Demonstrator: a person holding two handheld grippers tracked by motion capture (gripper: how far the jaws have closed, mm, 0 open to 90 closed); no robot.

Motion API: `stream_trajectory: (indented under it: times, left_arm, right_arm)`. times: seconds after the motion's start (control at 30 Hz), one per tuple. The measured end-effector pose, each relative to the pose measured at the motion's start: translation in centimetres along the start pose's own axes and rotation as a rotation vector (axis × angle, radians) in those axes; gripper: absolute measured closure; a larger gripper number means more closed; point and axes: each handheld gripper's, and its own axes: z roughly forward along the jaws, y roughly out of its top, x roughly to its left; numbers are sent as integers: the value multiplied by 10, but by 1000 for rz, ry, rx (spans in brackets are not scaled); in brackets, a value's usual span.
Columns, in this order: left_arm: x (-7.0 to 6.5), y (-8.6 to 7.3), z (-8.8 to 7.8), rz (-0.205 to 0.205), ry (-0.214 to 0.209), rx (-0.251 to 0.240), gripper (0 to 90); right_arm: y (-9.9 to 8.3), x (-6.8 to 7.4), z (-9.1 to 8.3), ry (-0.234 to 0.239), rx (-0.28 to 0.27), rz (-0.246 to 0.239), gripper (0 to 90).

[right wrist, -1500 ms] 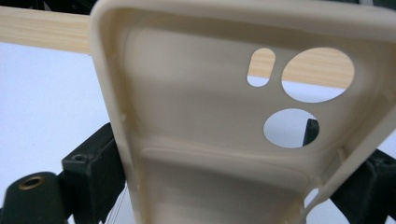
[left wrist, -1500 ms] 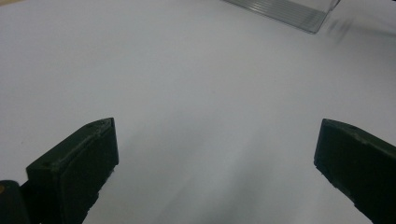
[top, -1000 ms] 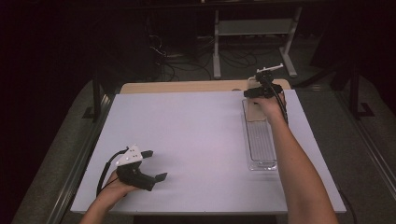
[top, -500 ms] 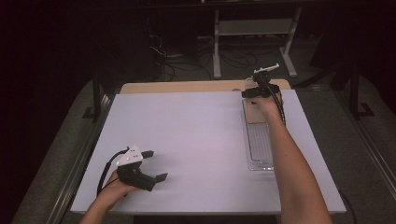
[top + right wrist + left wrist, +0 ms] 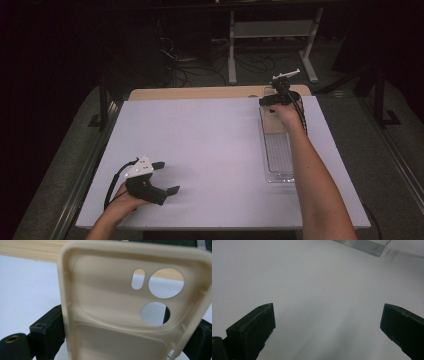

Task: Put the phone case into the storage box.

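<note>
At the far right corner of the white tabletop (image 5: 210,145), the right gripper (image 5: 278,100) clamps a beige soft-plastic phone case (image 5: 130,305) above the clear ribbed plastic tray (image 5: 278,155), apparently lifting it out, while the left gripper (image 5: 159,176) rests wide open near the front left edge.

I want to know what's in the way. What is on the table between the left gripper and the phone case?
Nothing: in the high view, only bare white table stretches from the left gripper to the beige phone case, held by the right gripper above the clear tray.
</note>
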Motion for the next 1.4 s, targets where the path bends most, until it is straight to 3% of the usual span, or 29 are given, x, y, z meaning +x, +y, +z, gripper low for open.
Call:
stream_trajectory:
  times: [0.8,1.1,1.4]
  left_arm:
    - [0,0,0,11,0,7,0]
    - [-1,1,1,13,-5,12,0]
    - [0,4,4,14,-10,12,0]
  right_arm:
    - [2,-5,-10,33,-33,23,68]
    - [4,-8,-27,53,-82,28,67]
    - [0,-7,-46,94,-78,10,47]
